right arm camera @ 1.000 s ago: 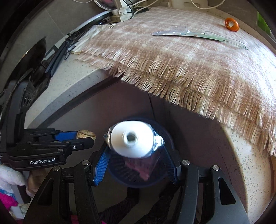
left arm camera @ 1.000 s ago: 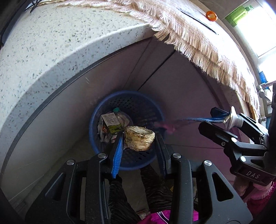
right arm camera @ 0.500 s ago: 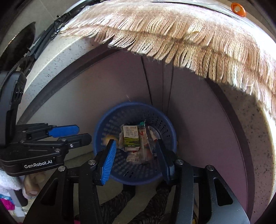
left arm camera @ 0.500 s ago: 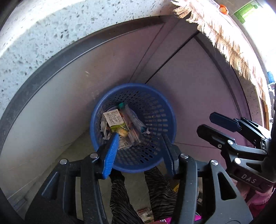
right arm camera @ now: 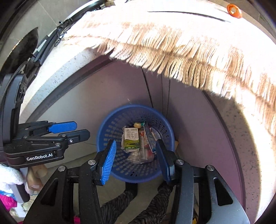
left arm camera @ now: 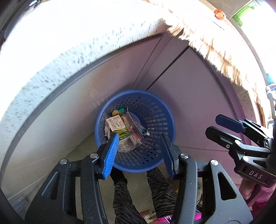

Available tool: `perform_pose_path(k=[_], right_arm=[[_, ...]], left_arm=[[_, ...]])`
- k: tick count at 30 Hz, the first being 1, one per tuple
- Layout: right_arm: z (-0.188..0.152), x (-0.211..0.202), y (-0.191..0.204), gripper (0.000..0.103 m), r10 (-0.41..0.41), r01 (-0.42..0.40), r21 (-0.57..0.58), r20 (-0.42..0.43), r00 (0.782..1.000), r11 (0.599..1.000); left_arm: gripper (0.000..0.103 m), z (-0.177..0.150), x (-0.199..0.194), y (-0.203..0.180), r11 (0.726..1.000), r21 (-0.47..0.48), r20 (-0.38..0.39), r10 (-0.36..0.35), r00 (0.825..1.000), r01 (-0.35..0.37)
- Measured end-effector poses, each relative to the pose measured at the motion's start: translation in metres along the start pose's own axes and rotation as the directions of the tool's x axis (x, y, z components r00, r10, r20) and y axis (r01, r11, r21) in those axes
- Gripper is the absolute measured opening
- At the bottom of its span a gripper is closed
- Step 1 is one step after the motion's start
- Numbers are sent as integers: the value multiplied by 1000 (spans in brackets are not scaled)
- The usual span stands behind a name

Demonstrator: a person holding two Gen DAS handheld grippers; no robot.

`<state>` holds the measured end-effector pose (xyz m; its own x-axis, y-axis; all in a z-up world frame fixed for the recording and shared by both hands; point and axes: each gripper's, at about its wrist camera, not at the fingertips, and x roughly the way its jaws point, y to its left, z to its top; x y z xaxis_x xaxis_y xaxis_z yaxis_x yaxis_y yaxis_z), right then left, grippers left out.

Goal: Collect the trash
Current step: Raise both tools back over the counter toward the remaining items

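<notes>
From your left wrist camera, your left gripper (left arm camera: 139,146) points steeply down over a blue mesh basket (left arm camera: 155,110) that stands on the floor against the purple-grey cabinet front (left arm camera: 189,96), below the front edge of the speckled stone table (left arm camera: 51,43). The gripper is released: its blue-padded fingers (left arm camera: 110,155) stand apart with nothing between them. Inside the basket lies the collected trash: a white and green milk carton (left arm camera: 119,128), a clear plastic wrapper (left arm camera: 136,127) beside it, and a green bottle cap (left arm camera: 122,109) toward the far wall. Your right gripper (left arm camera: 215,125) shows at the right edge, also released and holding nothing. Your legs in dark striped trousers (left arm camera: 155,186) stand just behind the basket.

From your right wrist camera, your right gripper (right arm camera: 135,155) hangs over the same basket (right arm camera: 110,127), fingers (right arm camera: 107,162) apart and bare. The milk carton (right arm camera: 132,138) and the wrapper (right arm camera: 146,143) lie side by side on the basket's bottom. Your left gripper (right arm camera: 81,131) reaches in from the left, released, near the basket's rim but not touching it. A fringed beige cloth (right arm camera: 172,48) hangs over the table's front edge above the basket, and an orange ring (right arm camera: 234,10) lies on the table toward its far right corner.
</notes>
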<state>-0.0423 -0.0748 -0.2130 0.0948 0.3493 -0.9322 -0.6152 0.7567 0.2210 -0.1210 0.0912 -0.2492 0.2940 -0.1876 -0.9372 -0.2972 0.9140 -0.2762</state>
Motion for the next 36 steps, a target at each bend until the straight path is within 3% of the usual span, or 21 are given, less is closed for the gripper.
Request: perform_pose_path(k=[9,22,29,31,36], right_arm=[[7,-35,-1,51,28,-28,-20,48,998,999],[24,-103,-30,65,22,-18,-20,202,979,1000],[45,-133,-72,69,0,-9,31,279,960,999],[50,-141,-87,76,-8,-5,42,296,955,999],[69,-163,-131,80,-31,2,79,362,932,997]], left_arm=[[50,10,-38,-7,999,25,76,-24,997,22],[50,58,-94,-49,991,119,219,-91,971,66],[50,99,-97,-96,973,227,217,-94,972,43],[50,109,-96,-112,964,261,211,-98,972,41],[50,140,-85,-145,940,340,170,-102,980,39]])
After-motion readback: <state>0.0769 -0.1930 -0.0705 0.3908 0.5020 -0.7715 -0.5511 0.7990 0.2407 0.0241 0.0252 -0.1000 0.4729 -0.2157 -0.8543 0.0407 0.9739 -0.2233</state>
